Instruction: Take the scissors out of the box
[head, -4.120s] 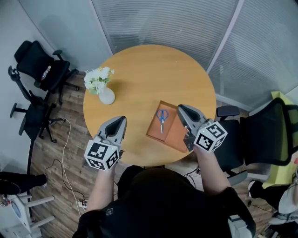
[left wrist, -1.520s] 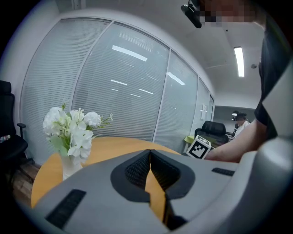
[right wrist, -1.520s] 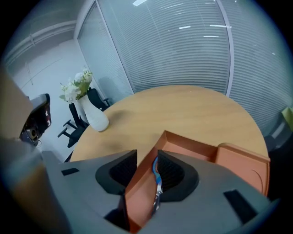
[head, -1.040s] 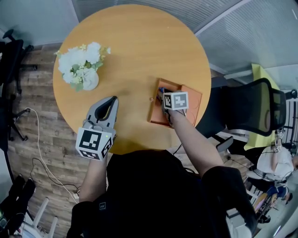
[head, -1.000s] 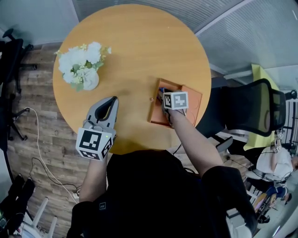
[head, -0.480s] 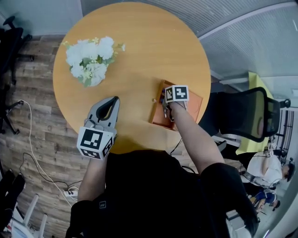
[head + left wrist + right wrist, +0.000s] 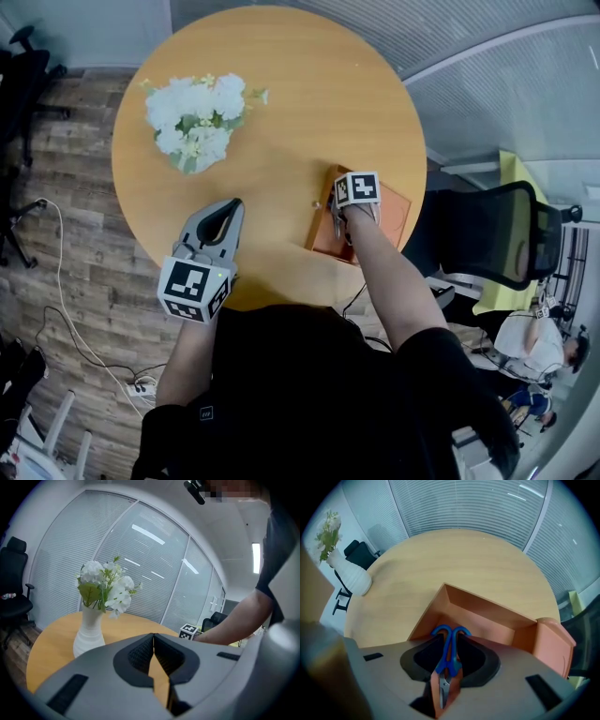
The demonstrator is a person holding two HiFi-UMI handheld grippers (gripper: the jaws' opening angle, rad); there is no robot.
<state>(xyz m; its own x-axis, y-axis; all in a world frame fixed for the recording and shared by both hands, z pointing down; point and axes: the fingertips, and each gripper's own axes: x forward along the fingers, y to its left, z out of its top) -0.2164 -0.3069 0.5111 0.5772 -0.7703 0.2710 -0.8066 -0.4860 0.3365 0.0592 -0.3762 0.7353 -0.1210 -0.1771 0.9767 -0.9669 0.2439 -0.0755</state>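
Blue-handled scissors [image 7: 449,645] lie in the open orange box [image 7: 483,610] near the round table's right edge. My right gripper [image 7: 449,660] points steeply down into the box [image 7: 322,236]. Its jaws have just been closing, and the pads now sit against both sides of the blue handles. In the head view its marker cube covers the jaws and the scissors. My left gripper [image 7: 228,205] hovers over the table's near edge, jaws shut with nothing between them [image 7: 153,636].
A white vase of white flowers [image 7: 199,120] stands at the table's left; it also shows in the left gripper view [image 7: 88,633]. The box's lid [image 7: 394,202] hangs open to the right. A black office chair [image 7: 487,234] stands just beyond the table's right edge.
The right gripper has sunk a little deeper into the box with its cube tipping more upright. The left gripper stays near the table's front edge.
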